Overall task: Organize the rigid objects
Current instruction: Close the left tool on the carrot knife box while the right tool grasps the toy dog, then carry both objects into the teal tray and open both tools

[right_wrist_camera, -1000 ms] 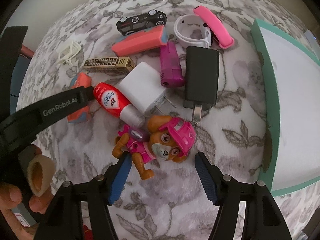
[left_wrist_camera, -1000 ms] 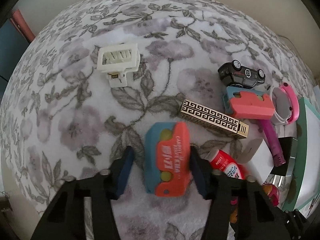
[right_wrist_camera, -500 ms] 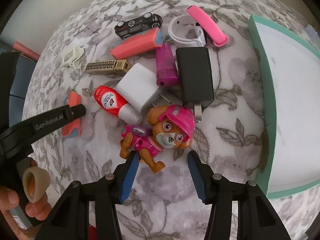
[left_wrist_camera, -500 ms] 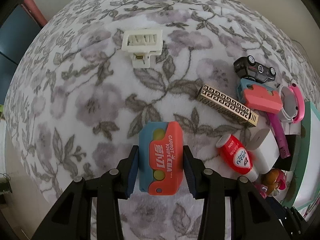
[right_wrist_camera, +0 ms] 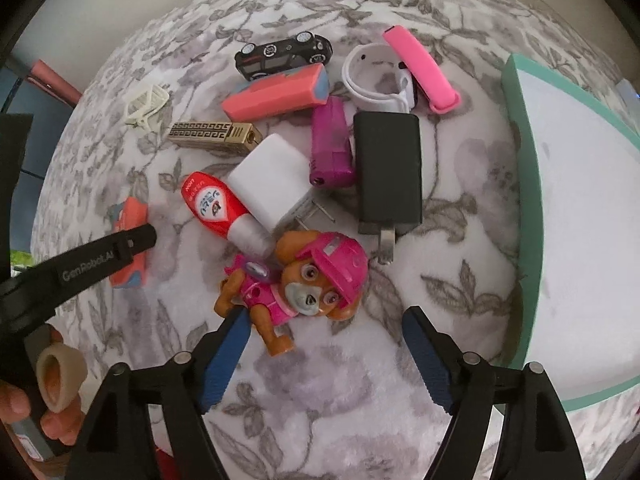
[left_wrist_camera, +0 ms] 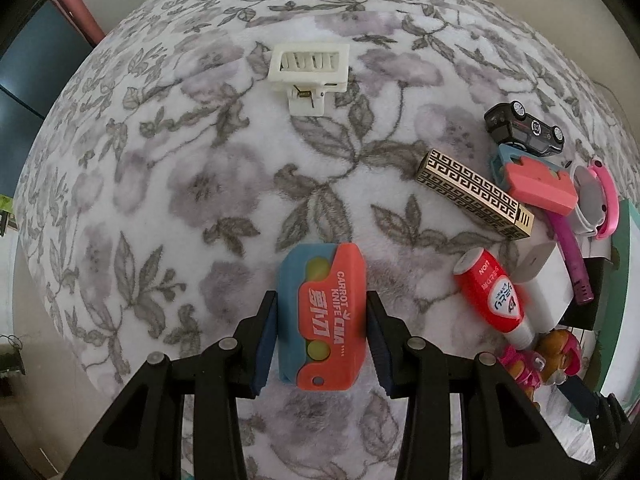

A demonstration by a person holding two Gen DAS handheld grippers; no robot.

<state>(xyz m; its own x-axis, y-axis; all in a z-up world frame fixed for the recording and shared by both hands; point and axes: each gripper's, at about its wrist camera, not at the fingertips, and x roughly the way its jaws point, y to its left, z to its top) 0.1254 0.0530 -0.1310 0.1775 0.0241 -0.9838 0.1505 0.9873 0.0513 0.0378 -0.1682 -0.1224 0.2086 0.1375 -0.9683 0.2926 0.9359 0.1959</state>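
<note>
An orange and blue carrot knife (left_wrist_camera: pixel 324 316) lies on the flowered cloth, and my left gripper (left_wrist_camera: pixel 320 300) is shut on it, one blue pad pressing each long side. In the right wrist view the same knife (right_wrist_camera: pixel 128 216) shows under the left gripper's black finger (right_wrist_camera: pixel 100 256). My right gripper (right_wrist_camera: pixel 324 318) points down over a pink-helmeted dog figure (right_wrist_camera: pixel 312 280) lying on its side. Its jaws are opening. The figure's leg lies between the fingers, and the pads do not press it.
Past the dog figure lie a red glue bottle (right_wrist_camera: pixel 212 204), white charger (right_wrist_camera: pixel 272 180), black charger (right_wrist_camera: pixel 388 176), magenta case (right_wrist_camera: pixel 330 148), gold lighter (right_wrist_camera: pixel 212 136), pink case (right_wrist_camera: pixel 276 96), toy car (right_wrist_camera: pixel 284 54) and wristbands (right_wrist_camera: pixel 376 76). A teal-rimmed tray (right_wrist_camera: pixel 520 200) stands right. A white clip (left_wrist_camera: pixel 308 68) lies apart.
The left jaws closed from wide apart onto the carrot knife, and the left view slid across the cloth. The right jaws narrowed by the dog figure, then widened again; the figure stayed down.
</note>
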